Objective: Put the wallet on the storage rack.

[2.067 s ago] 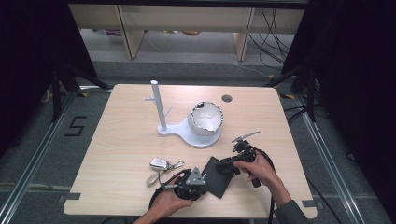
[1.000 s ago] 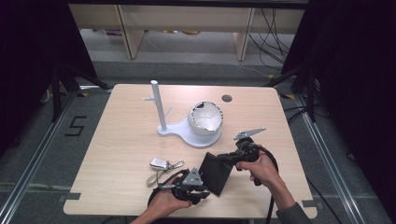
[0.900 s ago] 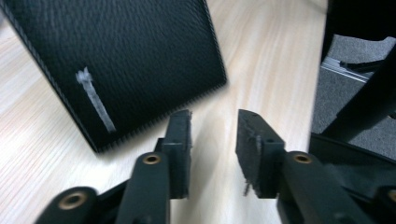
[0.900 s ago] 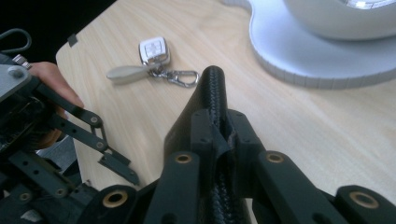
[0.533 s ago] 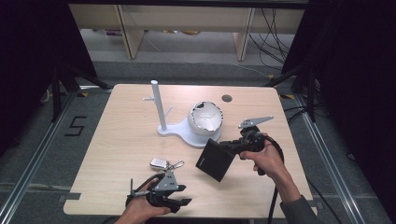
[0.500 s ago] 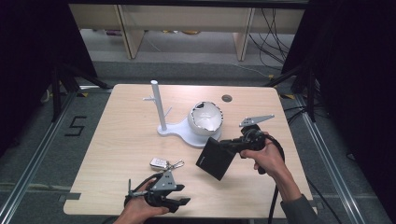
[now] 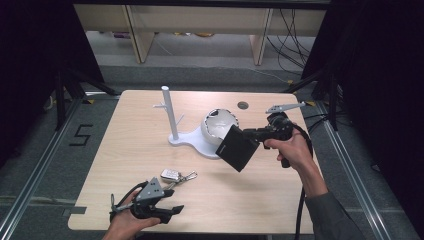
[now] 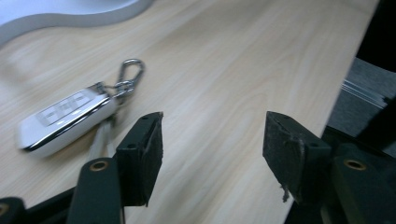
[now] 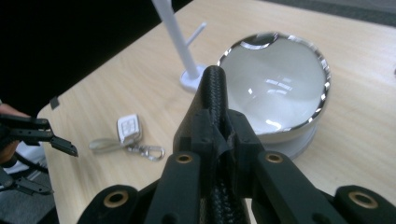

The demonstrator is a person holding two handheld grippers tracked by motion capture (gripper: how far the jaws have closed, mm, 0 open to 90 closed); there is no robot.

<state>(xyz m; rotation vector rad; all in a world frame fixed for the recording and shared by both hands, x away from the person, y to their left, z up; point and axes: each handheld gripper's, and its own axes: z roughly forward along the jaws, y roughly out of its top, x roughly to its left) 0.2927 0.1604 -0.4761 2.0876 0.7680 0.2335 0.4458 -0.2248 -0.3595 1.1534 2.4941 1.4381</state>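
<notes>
Pale wood covers the one table [image 7: 125, 150] I work at, and I count four things on or over it. My right gripper [image 7: 248, 134] has its jaws pressed flat together on one black wallet [image 7: 238, 148], which hangs tilted in the air above the table's right half, just in front of the bowl; in the right gripper view the wallet's [image 9: 215, 98] textured edge rises straight up between the jaws. My left gripper [image 7: 172, 211] sits low at the table's near edge with its jaws spread wide and nothing between them. In the left gripper view its two pads [image 8: 148, 149] stand well apart over bare wood. One white key fob [image 7: 170, 175] lies flat just beyond that gripper, with one metal clip [image 7: 189, 176] on its ring. One white stand [image 7: 186, 138] sits mid-table, a single upright post [image 7: 168, 112] rising from it, and one round bowl with a chrome rim [image 9: 273, 84] resting on its base.
</notes>
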